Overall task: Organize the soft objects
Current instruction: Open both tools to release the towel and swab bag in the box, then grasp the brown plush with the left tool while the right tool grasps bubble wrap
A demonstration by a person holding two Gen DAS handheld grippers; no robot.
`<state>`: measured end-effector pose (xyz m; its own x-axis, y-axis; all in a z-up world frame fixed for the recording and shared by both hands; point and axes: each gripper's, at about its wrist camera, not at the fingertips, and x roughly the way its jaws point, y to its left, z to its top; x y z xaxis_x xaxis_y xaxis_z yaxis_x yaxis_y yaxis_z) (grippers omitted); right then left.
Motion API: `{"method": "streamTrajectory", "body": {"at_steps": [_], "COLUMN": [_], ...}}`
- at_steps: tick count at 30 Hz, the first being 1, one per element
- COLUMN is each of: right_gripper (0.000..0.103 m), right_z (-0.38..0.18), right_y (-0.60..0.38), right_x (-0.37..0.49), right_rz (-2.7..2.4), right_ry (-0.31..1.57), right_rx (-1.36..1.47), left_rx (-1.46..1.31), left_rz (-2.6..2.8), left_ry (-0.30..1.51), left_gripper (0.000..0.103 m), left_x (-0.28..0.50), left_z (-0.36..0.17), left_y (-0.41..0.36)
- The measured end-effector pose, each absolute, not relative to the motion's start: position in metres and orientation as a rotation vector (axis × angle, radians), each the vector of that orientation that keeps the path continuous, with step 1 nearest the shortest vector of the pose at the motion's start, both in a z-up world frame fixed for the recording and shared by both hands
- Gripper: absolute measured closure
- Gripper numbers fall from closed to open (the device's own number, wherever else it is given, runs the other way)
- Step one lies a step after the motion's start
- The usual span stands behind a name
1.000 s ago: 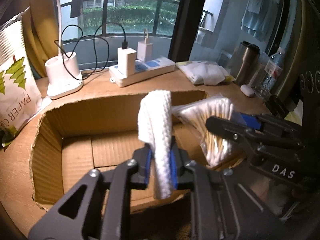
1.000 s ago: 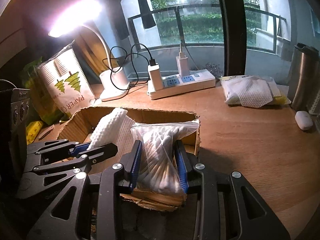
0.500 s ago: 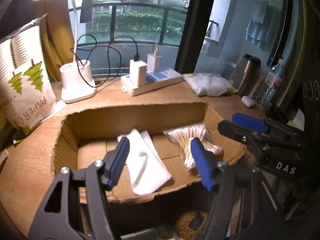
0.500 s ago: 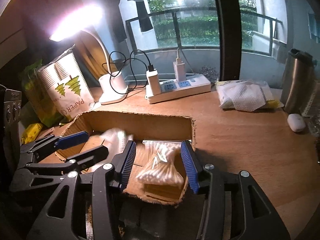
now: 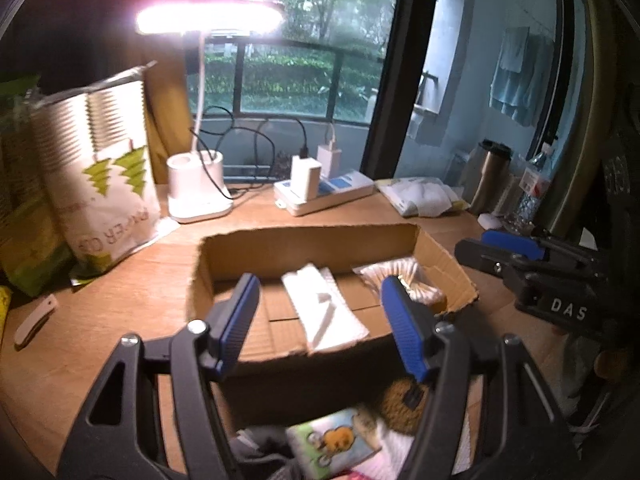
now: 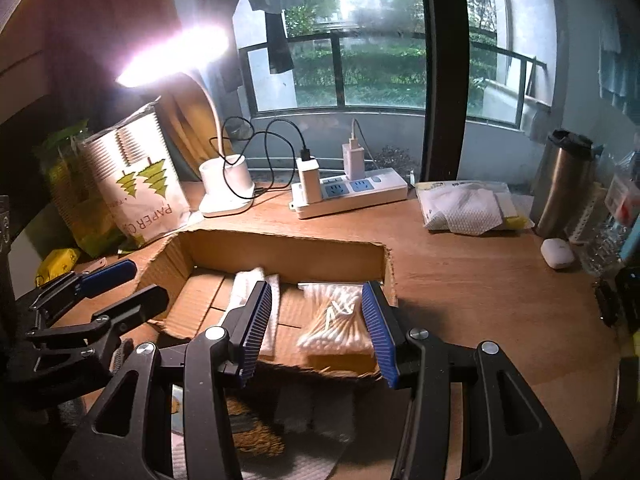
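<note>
While both grippers' fingers gaped empty, only the left wrist view showed one cartoon pouch (image 5: 334, 440) below; one cloth (image 5: 324, 312) and one swab bag (image 6: 338, 322) lay boxed.

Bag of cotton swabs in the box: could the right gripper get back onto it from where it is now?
Probably yes. The right gripper is open, and the bag of cotton swabs lies uncovered in the open-topped cardboard box, apart from the white cloth.

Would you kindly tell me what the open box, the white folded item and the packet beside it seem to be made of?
Box: corrugated cardboard, matte brown, fluted torn edges.
White folded item: probably a soft cloth or thick tissue, with a dimpled weave.
Packet: clear glossy plastic film over cotton swabs with pale stems, likely wood or paper.
</note>
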<state>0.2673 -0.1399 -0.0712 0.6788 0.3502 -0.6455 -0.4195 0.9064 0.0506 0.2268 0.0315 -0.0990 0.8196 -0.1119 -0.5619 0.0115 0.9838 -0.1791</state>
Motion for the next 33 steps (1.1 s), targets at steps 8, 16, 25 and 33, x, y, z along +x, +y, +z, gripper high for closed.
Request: {"method": "streamTrajectory", "body": {"at_steps": [8, 16, 25, 33], "right_gripper": [0.053, 0.053, 0.053, 0.051], "right_z": [-0.061, -0.062, -0.071, -0.099], "right_y": [-0.119, -0.115, -0.125, -0.134], "right_x": [0.236, 0.211, 0.188, 0.179], "right_rz": [0.432, 0.434, 0.441, 0.462], "right_ry": [0.677, 0.666, 0.669, 0.723], "right_rx": [-0.138, -0.144, -0.136, -0.143], "left_rx": [-0.205, -0.216, -0.214, -0.215], "left_rz": [-0.052, -0.041, -0.006, 0.016], "left_ry": [0.579, 0.565, 0.595, 0.642], "left_gripper": [0.037, 0.028, 0.028, 0.028], "left_x": [0.195, 0.169, 0.147, 0.141], "left_z": [-0.098, -0.1, -0.114, -0.135], "left_y": [0.054, 0.059, 0.056, 0.049]}}
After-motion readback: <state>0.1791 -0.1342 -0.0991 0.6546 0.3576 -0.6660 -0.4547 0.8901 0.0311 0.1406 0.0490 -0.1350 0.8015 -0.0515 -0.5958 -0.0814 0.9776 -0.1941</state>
